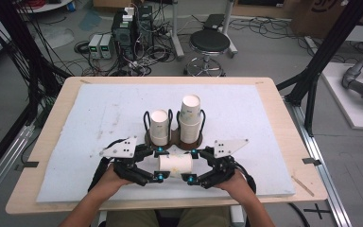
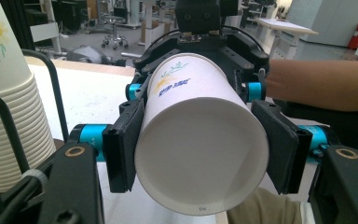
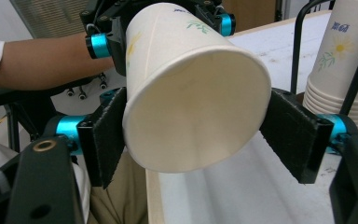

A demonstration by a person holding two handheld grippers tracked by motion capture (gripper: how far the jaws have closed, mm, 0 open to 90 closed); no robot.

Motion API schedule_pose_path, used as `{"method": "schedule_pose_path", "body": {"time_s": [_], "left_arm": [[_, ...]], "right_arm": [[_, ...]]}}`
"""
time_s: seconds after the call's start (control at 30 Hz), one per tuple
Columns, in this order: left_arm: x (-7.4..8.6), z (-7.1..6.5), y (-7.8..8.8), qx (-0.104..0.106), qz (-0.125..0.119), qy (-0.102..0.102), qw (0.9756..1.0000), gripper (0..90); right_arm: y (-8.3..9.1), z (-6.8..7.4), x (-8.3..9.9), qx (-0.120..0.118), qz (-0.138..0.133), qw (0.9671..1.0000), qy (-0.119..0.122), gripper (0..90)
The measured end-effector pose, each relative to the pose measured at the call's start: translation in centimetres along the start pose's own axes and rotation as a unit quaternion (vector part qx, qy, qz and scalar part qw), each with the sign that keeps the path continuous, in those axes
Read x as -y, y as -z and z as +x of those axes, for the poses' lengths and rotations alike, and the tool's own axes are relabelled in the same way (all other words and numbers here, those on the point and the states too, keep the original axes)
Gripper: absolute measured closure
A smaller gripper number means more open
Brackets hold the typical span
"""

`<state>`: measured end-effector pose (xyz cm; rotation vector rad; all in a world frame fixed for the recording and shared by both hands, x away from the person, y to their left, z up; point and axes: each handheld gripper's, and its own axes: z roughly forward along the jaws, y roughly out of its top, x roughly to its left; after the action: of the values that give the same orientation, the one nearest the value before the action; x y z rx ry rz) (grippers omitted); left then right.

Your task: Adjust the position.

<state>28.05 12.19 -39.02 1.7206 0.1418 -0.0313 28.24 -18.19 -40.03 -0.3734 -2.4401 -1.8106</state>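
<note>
A white paper cup [image 1: 175, 163] lies on its side between the two claws, lifted just above the table [image 1: 52, 127]. In the left gripper view its printed side [image 2: 175, 84] carries a small flower sprig and short blue lettering too blurred to read; a tiny mark on the rim cannot be made out either.

The left claw [image 2: 200, 151] is clamped on the cup, a pad pressed flat to each side of it near one end. The right claw [image 3: 205, 128] sits around the other end with its jaws partly apart: one pad [image 3: 107, 133] touches the cup wall, the other [image 3: 293, 135] stands just beside it, and whether that one presses cannot be told.

Beyond the claws, close behind the cup, a dark two-slot holder [image 1: 174, 138] stands on the table's white mat. Its slot nearer the left claw holds a short stack of cups [image 1: 159, 126]; the slot nearer the right claw holds a taller stack [image 1: 190, 118], printed with a daisy and a blue word that stays unreadable.
</note>
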Motion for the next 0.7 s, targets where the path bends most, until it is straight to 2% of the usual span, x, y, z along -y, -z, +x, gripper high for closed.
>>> {"method": "schedule_pose_path", "body": {"time_s": [0.2, 0.37, 0.57, 0.7], "left_arm": [[-0.05, 0.01, 0.10, 0.006, -0.011, 0.002, 0.9999, 37.3], [0.06, 0.06, 0.11, 0.006, -0.013, 0.004, 0.9999, 37.3], [0.18, 0.09, 0.03, 0.002, -0.013, 0.014, 0.9998, 37.2], [0.32, 0.05, -0.11, -0.010, -0.003, 0.022, 0.9997, 34.8]], "right_arm": [[0.32, -0.07, 0.02, -0.012, -0.013, 0.9998, -0.004, 29.5], [0.51, -0.08, -0.02, -0.014, -0.019, 0.9997, -0.002, 33.2], [0.65, -0.11, -0.10, -0.010, -0.015, 0.9998, -0.004, 35.8], [0.81, -0.07, -0.14, -0.008, -0.011, 0.9999, -0.008, 35.7]]}}
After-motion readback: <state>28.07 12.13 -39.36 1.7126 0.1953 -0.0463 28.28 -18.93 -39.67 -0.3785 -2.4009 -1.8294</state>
